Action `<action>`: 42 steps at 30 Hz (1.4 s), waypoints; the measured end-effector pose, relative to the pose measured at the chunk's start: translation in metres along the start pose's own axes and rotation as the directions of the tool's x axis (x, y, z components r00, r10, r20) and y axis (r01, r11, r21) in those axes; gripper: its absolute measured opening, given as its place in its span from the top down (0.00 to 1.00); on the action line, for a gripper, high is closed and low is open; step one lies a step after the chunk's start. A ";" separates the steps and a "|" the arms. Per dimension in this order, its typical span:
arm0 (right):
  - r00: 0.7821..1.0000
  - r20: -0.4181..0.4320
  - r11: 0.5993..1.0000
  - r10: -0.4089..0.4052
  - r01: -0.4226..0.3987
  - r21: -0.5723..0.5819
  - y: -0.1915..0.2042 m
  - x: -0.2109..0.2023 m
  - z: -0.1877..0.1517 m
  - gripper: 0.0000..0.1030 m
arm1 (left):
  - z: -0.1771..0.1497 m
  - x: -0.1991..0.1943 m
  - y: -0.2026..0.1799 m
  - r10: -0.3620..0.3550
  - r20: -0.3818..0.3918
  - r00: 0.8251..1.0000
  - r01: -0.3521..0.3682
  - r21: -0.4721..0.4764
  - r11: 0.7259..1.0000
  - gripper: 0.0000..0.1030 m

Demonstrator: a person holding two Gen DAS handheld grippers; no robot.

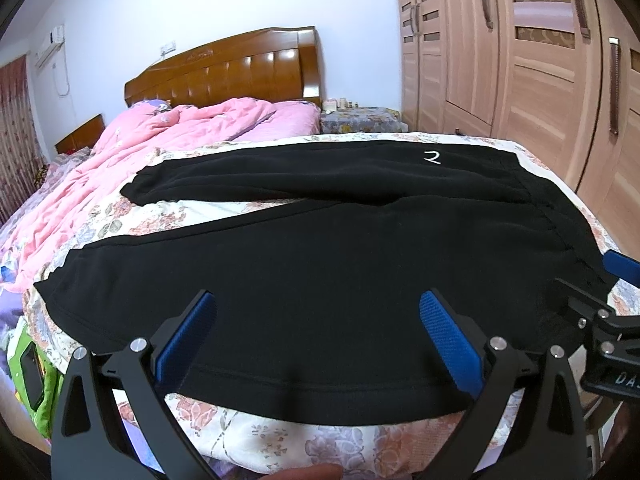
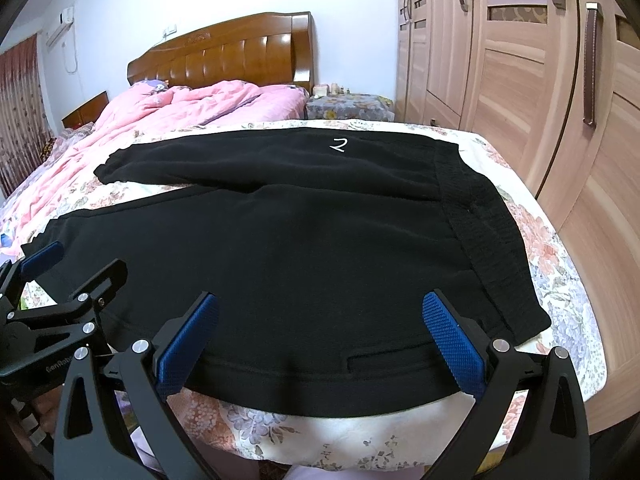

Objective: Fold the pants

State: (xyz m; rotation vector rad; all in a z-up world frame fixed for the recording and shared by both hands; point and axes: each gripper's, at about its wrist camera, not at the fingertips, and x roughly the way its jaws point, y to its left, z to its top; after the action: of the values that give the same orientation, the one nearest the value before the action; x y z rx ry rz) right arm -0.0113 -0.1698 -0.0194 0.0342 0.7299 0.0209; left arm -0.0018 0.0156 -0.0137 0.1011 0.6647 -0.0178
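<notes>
On the floral bedspread (image 2: pixel 560 264) the black pants (image 2: pixel 304 248) lie flat, legs toward the headboard side, while left gripper (image 1: pixel 318 320) and right gripper (image 2: pixel 320 320), both spread wide, straddle the near leg's hem-side edge, probably to lift it over.

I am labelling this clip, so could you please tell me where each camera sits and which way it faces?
Left wrist: sits on the left gripper, facing across the black pants toward the headboard; its own open fingers and a fingertip at the bottom edge show.
Right wrist: sits on the right gripper, nearer the waistband; its own open fingers show.
Shared: pants, headboard, wardrobe; each sees the other gripper.
</notes>
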 end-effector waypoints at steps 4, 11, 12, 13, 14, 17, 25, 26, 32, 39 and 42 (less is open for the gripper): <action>1.000 -0.002 1.000 0.008 -0.008 0.006 -0.001 0.003 -0.001 0.04 | -0.002 0.005 0.005 -0.006 -0.024 1.000 0.005 -0.028 1.000 0.01; 1.000 0.028 1.000 0.006 -0.006 0.009 -0.004 -0.003 0.005 0.04 | 0.002 0.003 0.014 0.028 -0.005 1.000 -0.028 -0.021 0.999 0.01; 1.000 0.030 1.000 0.000 -0.001 0.016 -0.006 -0.006 0.008 0.04 | 0.004 0.002 0.016 0.032 -0.006 0.999 -0.032 -0.025 0.999 0.01; 0.999 0.032 1.000 0.003 -0.004 0.023 -0.008 -0.008 0.009 0.04 | 0.007 0.000 0.020 0.038 -0.014 0.999 -0.038 -0.027 0.999 0.01; 0.999 0.042 0.999 0.011 -0.013 0.034 -0.011 -0.013 0.010 0.04 | 0.011 -0.001 0.022 0.051 -0.024 0.998 -0.052 -0.025 0.998 0.01; 0.998 0.064 0.999 0.015 -0.017 0.031 -0.013 -0.022 0.012 0.04 | 0.018 -0.003 0.028 0.098 -0.035 0.995 -0.099 -0.008 0.995 0.01; 0.999 0.045 1.000 0.016 -0.017 0.023 -0.020 -0.015 0.014 0.04 | 0.011 -0.003 0.040 0.112 -0.010 0.994 -0.112 -0.003 0.994 0.01; 0.999 0.042 1.000 0.018 -0.019 0.021 -0.021 -0.013 0.015 0.04 | 0.011 -0.001 0.039 0.076 -0.009 0.997 -0.076 -0.007 0.997 0.01; 1.000 0.002 0.999 0.031 -0.031 0.011 -0.042 0.010 0.048 0.04 | 0.019 0.001 0.024 -0.067 0.055 0.996 0.062 0.089 0.994 0.01; 0.994 -0.014 0.993 0.111 -0.111 -0.032 -0.052 0.033 0.077 0.04 | 0.026 0.043 0.027 -0.145 -0.123 0.982 0.163 0.147 0.976 0.01; 0.989 -0.052 0.986 0.139 -0.143 -0.087 -0.054 0.053 0.080 0.04 | 0.033 0.057 0.035 -0.155 -0.124 0.980 0.172 0.142 0.975 0.01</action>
State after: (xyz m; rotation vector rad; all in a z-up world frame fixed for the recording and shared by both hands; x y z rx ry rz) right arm 0.0814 -0.2245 0.0027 -0.0014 0.7701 0.1907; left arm 0.0646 0.0477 -0.0200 0.1950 0.7824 -0.2239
